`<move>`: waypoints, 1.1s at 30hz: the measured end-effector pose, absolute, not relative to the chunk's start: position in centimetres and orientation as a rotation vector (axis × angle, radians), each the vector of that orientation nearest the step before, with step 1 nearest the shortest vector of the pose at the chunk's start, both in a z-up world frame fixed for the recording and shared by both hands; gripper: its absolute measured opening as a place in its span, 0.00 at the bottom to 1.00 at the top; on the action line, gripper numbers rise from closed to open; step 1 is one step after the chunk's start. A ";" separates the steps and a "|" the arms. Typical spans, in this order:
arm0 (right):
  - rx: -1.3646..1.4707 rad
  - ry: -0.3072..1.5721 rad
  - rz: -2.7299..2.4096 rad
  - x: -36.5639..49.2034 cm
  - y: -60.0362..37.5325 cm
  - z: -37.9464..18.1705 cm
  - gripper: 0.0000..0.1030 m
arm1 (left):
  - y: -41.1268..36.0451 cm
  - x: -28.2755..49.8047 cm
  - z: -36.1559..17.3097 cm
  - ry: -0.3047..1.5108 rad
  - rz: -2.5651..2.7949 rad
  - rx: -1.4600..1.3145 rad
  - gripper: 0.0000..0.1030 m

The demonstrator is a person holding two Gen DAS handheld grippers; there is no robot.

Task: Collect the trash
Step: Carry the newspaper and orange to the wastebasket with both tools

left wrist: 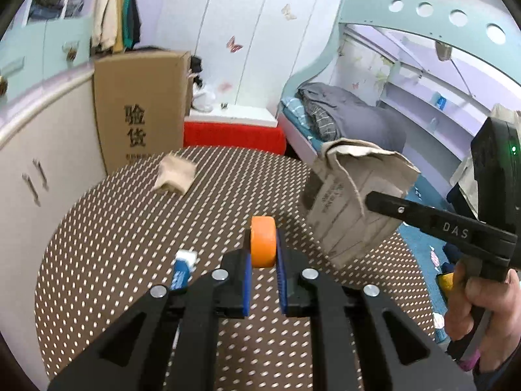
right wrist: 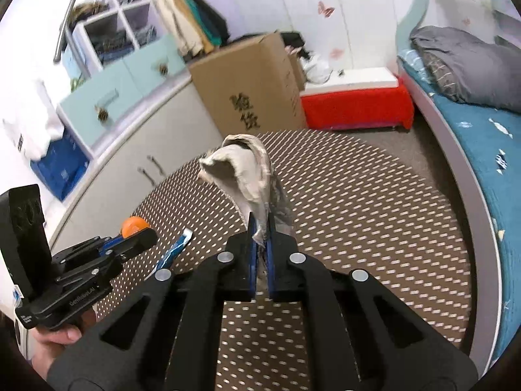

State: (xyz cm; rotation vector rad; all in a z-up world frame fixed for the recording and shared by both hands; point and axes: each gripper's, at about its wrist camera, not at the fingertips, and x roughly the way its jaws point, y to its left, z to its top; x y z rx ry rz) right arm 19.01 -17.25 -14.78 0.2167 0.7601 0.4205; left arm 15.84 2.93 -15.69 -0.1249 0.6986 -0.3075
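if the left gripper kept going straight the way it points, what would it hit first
Probably nothing close: the left gripper, shut on an orange roll, points over bare table. The paper bag hangs to its right, likely off that line, though depth is unclear.

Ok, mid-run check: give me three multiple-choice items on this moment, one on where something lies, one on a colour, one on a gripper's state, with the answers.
1. Where is the crumpled beige paper that nobody holds?
A. on the bed
B. on the dotted table, far side near the cardboard box
C. inside the red bin

2. What colour is the round cap between the left gripper's fingers?
A. orange
B. green
C. white

3. What is the right gripper doing?
A. hanging open over the table
B. shut on the blue wrapper
C. shut on the paper bag

Answers:
1 B: it lies on the table in front of the cardboard box.
2 A: the left wrist view shows it orange, clamped by the left gripper.
3 C: the paper bag runs between its closed pads, while the blue wrapper lies on the table.
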 end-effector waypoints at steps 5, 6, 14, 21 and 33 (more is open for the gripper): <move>0.325 0.701 0.395 17.7 -24.0 -13.0 0.04 | -1.2 16.5 -13.3 0.667 -0.355 -0.082 0.12; 0.340 0.694 0.389 17.5 -25.0 -12.8 0.04 | -2.0 16.5 -13.0 0.663 -0.366 -0.075 0.12; 0.464 0.611 0.243 13.5 -37.3 -12.0 0.04 | -12.7 17.1 -11.5 0.650 -0.533 0.018 0.12; 0.555 0.652 0.084 11.0 -46.5 -15.6 0.04 | -24.0 17.7 -13.3 0.718 -0.689 0.106 0.12; 0.666 0.933 -0.019 15.6 -51.5 -30.5 0.06 | -35.5 19.6 -21.2 0.933 -0.738 0.245 0.12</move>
